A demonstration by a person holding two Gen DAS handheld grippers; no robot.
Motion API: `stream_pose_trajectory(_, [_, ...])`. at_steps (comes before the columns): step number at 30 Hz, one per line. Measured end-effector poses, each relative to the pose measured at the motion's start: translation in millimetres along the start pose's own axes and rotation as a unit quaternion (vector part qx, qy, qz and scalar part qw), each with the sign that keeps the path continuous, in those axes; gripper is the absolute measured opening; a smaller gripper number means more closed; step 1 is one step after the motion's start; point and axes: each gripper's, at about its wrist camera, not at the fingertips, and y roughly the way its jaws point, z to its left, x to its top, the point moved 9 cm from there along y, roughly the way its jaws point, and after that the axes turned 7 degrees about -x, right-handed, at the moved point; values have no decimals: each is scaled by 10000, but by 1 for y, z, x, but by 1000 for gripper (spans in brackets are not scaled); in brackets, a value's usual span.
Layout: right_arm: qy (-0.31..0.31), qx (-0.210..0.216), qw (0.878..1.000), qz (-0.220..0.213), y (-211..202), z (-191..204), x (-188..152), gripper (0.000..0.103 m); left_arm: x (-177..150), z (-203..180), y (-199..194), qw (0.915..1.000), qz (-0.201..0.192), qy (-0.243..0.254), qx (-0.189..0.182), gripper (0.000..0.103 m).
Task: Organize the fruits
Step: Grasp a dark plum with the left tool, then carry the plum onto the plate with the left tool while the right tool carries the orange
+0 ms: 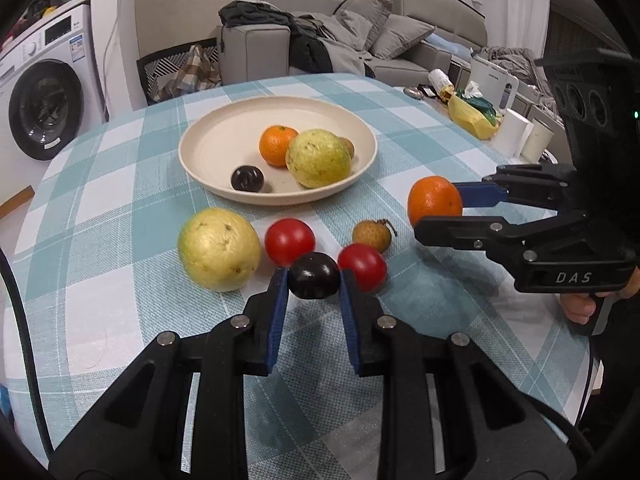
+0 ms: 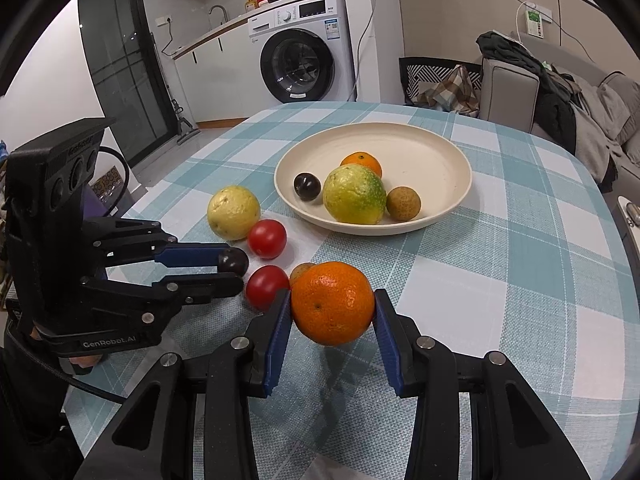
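Observation:
My left gripper (image 1: 313, 280) is shut on a dark plum (image 1: 313, 275), low over the checked cloth; the right wrist view shows the same gripper (image 2: 236, 270) and plum (image 2: 233, 261). My right gripper (image 2: 332, 306) is shut on an orange (image 2: 332, 302), lifted a little above the table, also visible from the left wrist as gripper (image 1: 438, 210) and orange (image 1: 435, 201). A cream plate (image 1: 208, 152) holds an orange, a guava, a dark plum and a small brown fruit. On the cloth lie a yellow guava (image 1: 219, 248), two red tomatoes (image 1: 289, 240) (image 1: 363, 267) and a brown longan (image 1: 372, 234).
The round table carries a teal and white checked cloth (image 2: 500, 280). At its far right edge stand a yellow bag (image 1: 470, 114) and white cups (image 1: 516, 130). A washing machine (image 2: 300, 60), a sofa (image 1: 360, 40) and a chair stand behind the table.

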Motion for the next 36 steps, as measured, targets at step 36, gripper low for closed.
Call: stream_pose_trajectory(36, [404,-254,9969,-632,-12,-31,40,42,73,28,-31,9917,-1105,-261,594,23])
